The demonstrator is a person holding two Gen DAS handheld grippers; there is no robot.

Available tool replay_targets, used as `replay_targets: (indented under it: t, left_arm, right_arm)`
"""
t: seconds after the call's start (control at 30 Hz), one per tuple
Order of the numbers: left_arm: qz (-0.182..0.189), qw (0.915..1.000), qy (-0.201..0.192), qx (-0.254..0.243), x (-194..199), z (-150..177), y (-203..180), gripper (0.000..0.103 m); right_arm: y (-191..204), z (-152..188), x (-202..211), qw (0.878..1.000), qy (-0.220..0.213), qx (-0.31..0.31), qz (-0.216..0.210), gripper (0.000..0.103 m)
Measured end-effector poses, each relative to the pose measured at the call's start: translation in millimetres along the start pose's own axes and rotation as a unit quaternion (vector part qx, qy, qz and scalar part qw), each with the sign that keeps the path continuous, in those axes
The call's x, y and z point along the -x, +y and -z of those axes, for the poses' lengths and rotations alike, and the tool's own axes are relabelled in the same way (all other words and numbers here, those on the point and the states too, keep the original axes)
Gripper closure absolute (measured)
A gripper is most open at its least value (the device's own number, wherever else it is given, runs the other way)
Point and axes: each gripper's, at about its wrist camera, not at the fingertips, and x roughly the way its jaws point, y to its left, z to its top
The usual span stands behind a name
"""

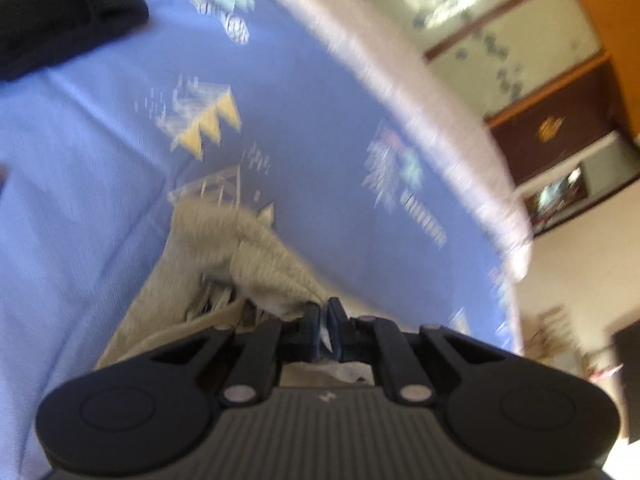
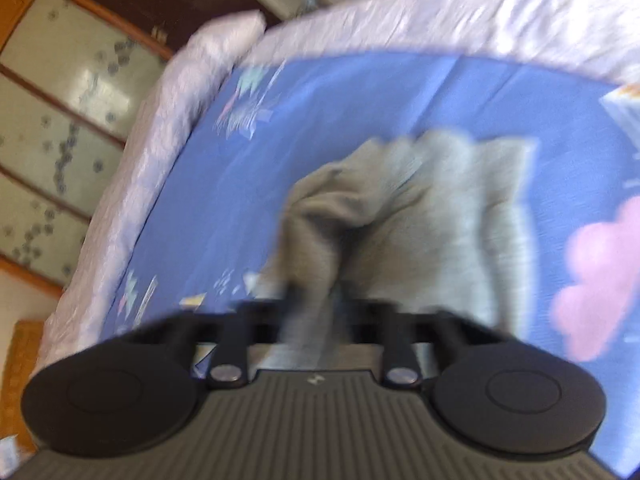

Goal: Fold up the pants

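Beige-grey pants (image 1: 224, 248) hang from my left gripper (image 1: 323, 312), which is shut on a ribbed edge of the cloth above a blue printed bedsheet (image 1: 120, 128). In the right wrist view the same pants (image 2: 420, 216) drape from my right gripper (image 2: 314, 300), which is shut on a bunched fold. The far part of the cloth rests on the sheet (image 2: 360, 92). Both views are blurred by motion.
A black garment (image 1: 60, 12) lies on the sheet at the far left of the left wrist view. A white quilted bed border (image 2: 168, 128) runs along the edge. Wardrobe doors (image 2: 52, 112) stand beyond the bed.
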Motion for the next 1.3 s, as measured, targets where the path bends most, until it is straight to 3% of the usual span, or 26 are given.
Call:
replay_targets:
  t: [0.07, 0.13, 0.2, 0.37, 0.57, 0.63, 0.73, 0.9, 0.93, 0.97, 1.0, 1.03, 1.17, 1.23, 1.3]
  left_arm:
    - [0.004, 0.9992, -0.038, 0.013, 22.1, -8.6, 3.1, 0.098]
    - [-0.016, 0.9973, -0.066, 0.027, 36.9, -15.5, 10.1, 0.098]
    - [-0.039, 0.9953, -0.079, 0.040, 44.8, -19.5, 18.4, 0.098]
    - [-0.046, 0.9961, -0.064, 0.039, 43.2, -15.3, 26.9, 0.098]
    - [-0.045, 0.9964, -0.058, 0.042, 41.0, -12.8, 34.1, 0.097]
    - [-0.044, 0.9965, -0.058, 0.041, 42.4, -12.8, 34.9, 0.097]
    - [-0.044, 0.9967, -0.057, 0.036, 44.1, -11.7, 32.9, 0.097]
    - [-0.046, 0.9966, -0.059, 0.034, 41.6, -11.7, 31.5, 0.097]
    - [-0.046, 0.9965, -0.059, 0.036, 42.0, -11.3, 31.7, 0.097]
    - [-0.046, 0.9965, -0.060, 0.038, 42.5, -10.9, 32.2, 0.097]
    - [-0.046, 0.9964, -0.059, 0.039, 43.2, -10.7, 32.5, 0.097]
    - [-0.046, 0.9964, -0.059, 0.040, 44.3, -10.5, 33.5, 0.097]
    - [-0.052, 0.9961, -0.058, 0.041, 47.7, -11.7, 36.7, 0.097]
    - [-0.055, 0.9959, -0.058, 0.043, 48.3, -13.2, 38.0, 0.097]
    - [-0.055, 0.9958, -0.058, 0.044, 49.7, -14.1, 39.4, 0.097]
  right_arm:
    - [22.7, -8.1, -2.3, 0.999, -0.012, 0.014, -0.051, 0.093]
    - [50.4, -17.3, -2.2, 0.995, -0.043, 0.031, -0.086, 0.088]
    - [67.4, -24.5, -3.8, 0.992, -0.062, 0.038, -0.100, 0.061]
    - [66.2, -19.7, -1.2, 0.993, -0.059, 0.071, -0.072, 0.062]
    - [35.9, 11.9, -10.2, 0.998, 0.003, 0.053, -0.036, 0.062]
    - [36.5, 24.5, -2.3, 0.999, -0.017, 0.046, -0.020, 0.062]
    - [44.2, 40.3, 7.3, 0.995, -0.034, 0.093, -0.011, 0.062]
    - [47.9, 51.0, -11.1, 0.984, -0.032, 0.162, 0.060, 0.060]
    - [48.9, 50.0, -18.8, 0.981, -0.030, 0.181, 0.070, 0.060]
    - [50.9, 48.8, -28.3, 0.975, -0.024, 0.204, 0.082, 0.069]
    - [52.4, 45.9, -36.4, 0.972, -0.014, 0.219, 0.090, 0.098]
    - [52.7, 42.2, -37.7, 0.973, -0.003, 0.215, 0.083, 0.097]
    - [45.1, 20.3, 4.4, 0.993, -0.015, 0.111, -0.040, 0.097]
    - [39.1, 5.6, 32.4, 0.994, -0.031, 0.053, -0.095, 0.097]
    - [40.3, -8.2, 61.3, 0.990, -0.059, 0.033, -0.122, 0.097]
